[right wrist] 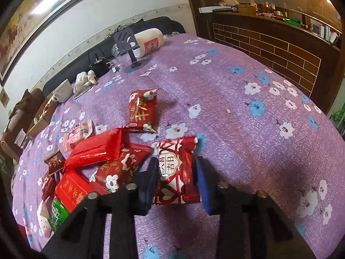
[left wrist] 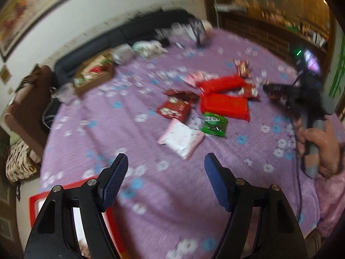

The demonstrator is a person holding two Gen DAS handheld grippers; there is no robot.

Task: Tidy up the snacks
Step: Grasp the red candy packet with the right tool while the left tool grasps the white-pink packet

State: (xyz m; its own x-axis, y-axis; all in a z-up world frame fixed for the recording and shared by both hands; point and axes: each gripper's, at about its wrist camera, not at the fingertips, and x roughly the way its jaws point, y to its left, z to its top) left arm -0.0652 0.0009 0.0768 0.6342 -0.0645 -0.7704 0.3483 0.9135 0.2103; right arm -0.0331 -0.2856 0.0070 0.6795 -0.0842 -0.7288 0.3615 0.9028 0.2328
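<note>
- The right gripper (right wrist: 175, 179) straddles a red packet (right wrist: 176, 170) at the right edge of the snack pile; the pads sit against its sides, so I read it as pinched, though the packet looks to be resting on the purple cloth (right wrist: 237, 99) and not yet lifted.
- The left gripper (left wrist: 166, 168) is spread with nothing between its fingers, above bare cloth near the pile.
- Most snacks lie loose mid-table: two red packs (left wrist: 224, 105), a green packet (left wrist: 214, 124), a white-pink packet (left wrist: 182, 139) nearest, one red packet (right wrist: 142, 111) farther off.
- A cardboard box (left wrist: 92, 75) at the far left already holds some packets; it may be the destination, but that is a guess.
- Judged so: sorting is partly done at most, with most of the pile left to move.
</note>
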